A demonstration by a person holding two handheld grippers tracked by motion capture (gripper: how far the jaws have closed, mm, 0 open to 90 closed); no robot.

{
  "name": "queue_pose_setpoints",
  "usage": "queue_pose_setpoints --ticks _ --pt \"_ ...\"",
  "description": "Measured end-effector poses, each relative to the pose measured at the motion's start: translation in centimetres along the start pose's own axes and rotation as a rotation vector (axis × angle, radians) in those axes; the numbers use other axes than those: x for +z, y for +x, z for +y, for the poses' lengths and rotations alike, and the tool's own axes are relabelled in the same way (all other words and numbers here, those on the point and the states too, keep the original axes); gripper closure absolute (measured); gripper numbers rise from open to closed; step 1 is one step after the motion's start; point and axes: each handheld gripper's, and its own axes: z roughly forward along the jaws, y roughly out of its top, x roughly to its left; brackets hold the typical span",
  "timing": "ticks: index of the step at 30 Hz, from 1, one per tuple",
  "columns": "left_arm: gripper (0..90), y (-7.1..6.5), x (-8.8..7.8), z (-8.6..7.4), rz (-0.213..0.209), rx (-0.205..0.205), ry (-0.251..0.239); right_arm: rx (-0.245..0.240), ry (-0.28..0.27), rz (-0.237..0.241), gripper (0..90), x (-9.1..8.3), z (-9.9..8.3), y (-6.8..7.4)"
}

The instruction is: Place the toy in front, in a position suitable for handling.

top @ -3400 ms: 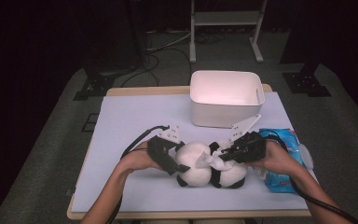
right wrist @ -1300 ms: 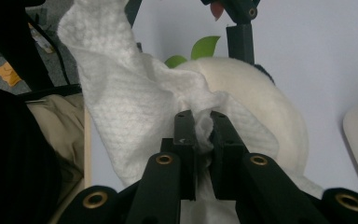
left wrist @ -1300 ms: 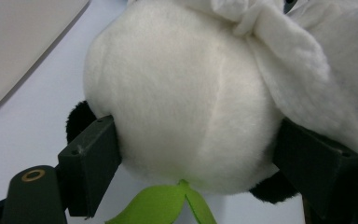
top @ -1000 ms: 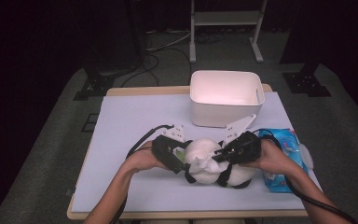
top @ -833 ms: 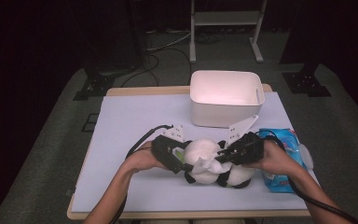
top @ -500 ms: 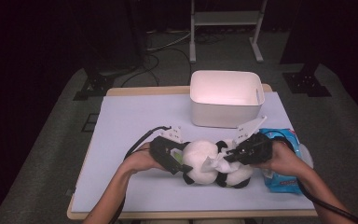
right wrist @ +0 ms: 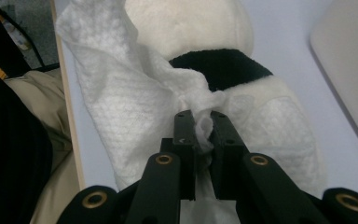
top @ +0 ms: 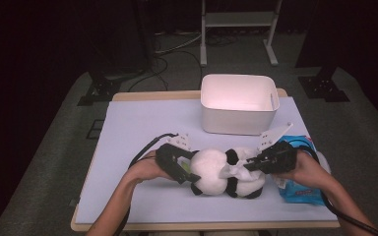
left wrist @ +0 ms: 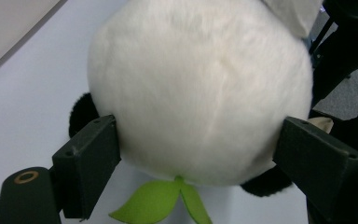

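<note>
Your left gripper [top: 189, 174] comes in low from the left, forearm angled up across the table [top: 128, 128], jaws spread wide and clamped on the round white head of the panda plush [left wrist: 200, 88] — a pad pressing each side, the green leaf [left wrist: 163, 205] just below. The panda lies on its side near the front edge of the table, between your hands. Your right gripper [right wrist: 200, 126] reaches in from the right, wrist nearly level, jaws pressed together on a bunched white wipe [right wrist: 121, 93] — it drapes over the panda's body. The white bin [top: 238, 103] stands just behind; the blue wipe pack [top: 298, 187] sits under your right hand [top: 305, 167].
</note>
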Motion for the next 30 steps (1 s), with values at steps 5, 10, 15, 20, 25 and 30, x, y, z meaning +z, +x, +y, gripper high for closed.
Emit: queue_pose_setpoints --ticks 5,10,15,20,25,30 --pt "14.1 -0.1 -0.2 0.3 -0.006 0.011 -0.011 -0.013 -0.003 0.022 81.7 0.8 0.3 0.5" --pt "13.4 -0.2 0.1 0.9 -0.009 0.014 -0.012 -0.016 -0.003 0.030 81.7 1.0 0.3 1.0" --pt "11.0 -0.2 0.7 1.3 -0.010 0.008 -0.013 -0.029 -0.004 0.034 81.8 1.2 0.4 1.4" --pt "10.6 -0.3 1.1 1.6 -0.007 0.025 0.006 -0.039 0.002 0.037 81.7 1.4 0.6 1.8" --pt "13.1 -0.7 1.4 1.4 0.010 0.039 0.017 -0.053 0.002 0.032 81.8 1.4 0.9 1.8" --pt "13.8 -0.9 1.4 1.3 0.020 0.048 0.018 -0.078 0.006 0.022 81.8 1.5 2.0 1.9"
